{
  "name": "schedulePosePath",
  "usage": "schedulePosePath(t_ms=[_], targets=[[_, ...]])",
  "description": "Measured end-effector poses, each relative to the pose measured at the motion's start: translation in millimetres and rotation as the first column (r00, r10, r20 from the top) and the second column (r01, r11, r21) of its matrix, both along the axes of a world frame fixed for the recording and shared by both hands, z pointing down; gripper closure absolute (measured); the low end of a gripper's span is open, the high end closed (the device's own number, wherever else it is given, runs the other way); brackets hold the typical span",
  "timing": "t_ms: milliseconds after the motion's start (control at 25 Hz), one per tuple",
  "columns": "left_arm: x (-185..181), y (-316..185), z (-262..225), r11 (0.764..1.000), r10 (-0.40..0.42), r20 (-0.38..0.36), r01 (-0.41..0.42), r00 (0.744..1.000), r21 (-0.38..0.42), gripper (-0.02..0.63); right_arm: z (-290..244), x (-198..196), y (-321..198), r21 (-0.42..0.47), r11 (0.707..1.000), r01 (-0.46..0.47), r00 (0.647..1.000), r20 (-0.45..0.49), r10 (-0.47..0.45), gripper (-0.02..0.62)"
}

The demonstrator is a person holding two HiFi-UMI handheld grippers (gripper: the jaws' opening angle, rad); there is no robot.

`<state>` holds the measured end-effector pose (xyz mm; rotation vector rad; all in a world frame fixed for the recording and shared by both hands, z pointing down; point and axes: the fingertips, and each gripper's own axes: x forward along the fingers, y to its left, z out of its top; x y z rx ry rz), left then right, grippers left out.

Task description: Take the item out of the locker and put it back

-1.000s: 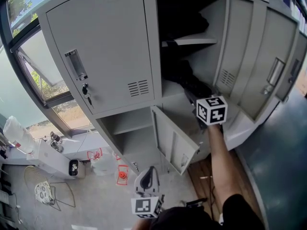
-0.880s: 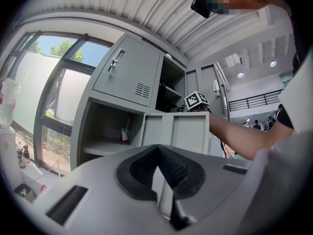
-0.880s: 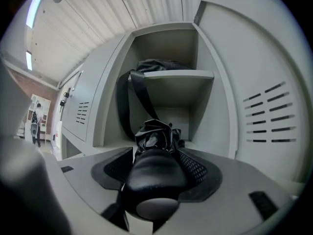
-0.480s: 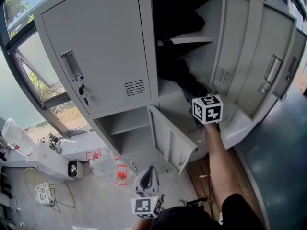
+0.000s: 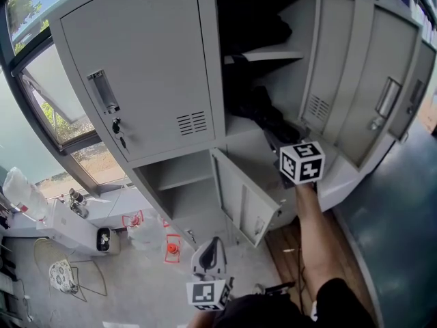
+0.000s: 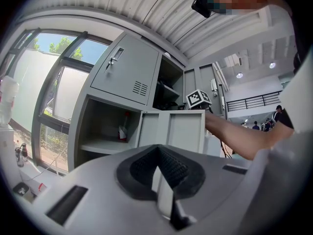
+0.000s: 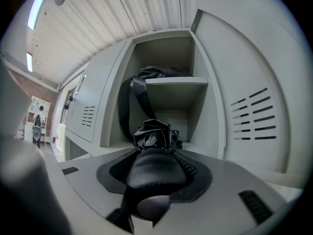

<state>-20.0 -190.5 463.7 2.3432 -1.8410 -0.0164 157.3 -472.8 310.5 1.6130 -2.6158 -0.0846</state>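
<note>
Black crumpled-fabric item (image 7: 154, 135) with a rounded handle lies at the front of the tall grey metal locker's (image 5: 140, 60) open compartment, below its shelf. The right gripper (image 7: 155, 156) has just been closing its jaws and clamps the handle. The left gripper (image 6: 159, 176) is held low, its jaws together and empty.

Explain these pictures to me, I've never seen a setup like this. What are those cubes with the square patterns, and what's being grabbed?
There is no robot here. A person holds a hand-held claw in each hand, and the patterned cubes are part of those claws. The head view comes from a camera on the person's head, looking down at grey lockers. The other two views come from cameras riding on each claw. The right claw reaches into the open locker. Its jaws have just been closing and now press on a black item, perhaps a folded umbrella. The left claw hangs low, shut and empty.
</note>
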Motion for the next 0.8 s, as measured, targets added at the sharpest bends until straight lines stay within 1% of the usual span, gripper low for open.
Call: schedulePosePath(t_ms=[120, 320, 800], targets=[[6, 1, 8, 1.0, 0.029, -0.004, -0.029, 1.0, 0.012, 0.614, 1, 5, 13, 0.012, 1.0, 0.011, 1.0, 0.02, -0.011, 0.42], [9, 2, 6, 0.999, 0.039, 0.004, -0.039, 0.999, 0.014, 0.614, 4, 14, 34, 0.02, 1.0, 0.022, 0.998, 0.066, -0.024, 0.422], [20, 10, 10, 0.996, 0.084, 0.004, -0.084, 0.996, 0.023, 0.615, 3, 31, 71, 0.056, 0.998, 0.013, 0.995, 0.095, -0.018, 0.423]])
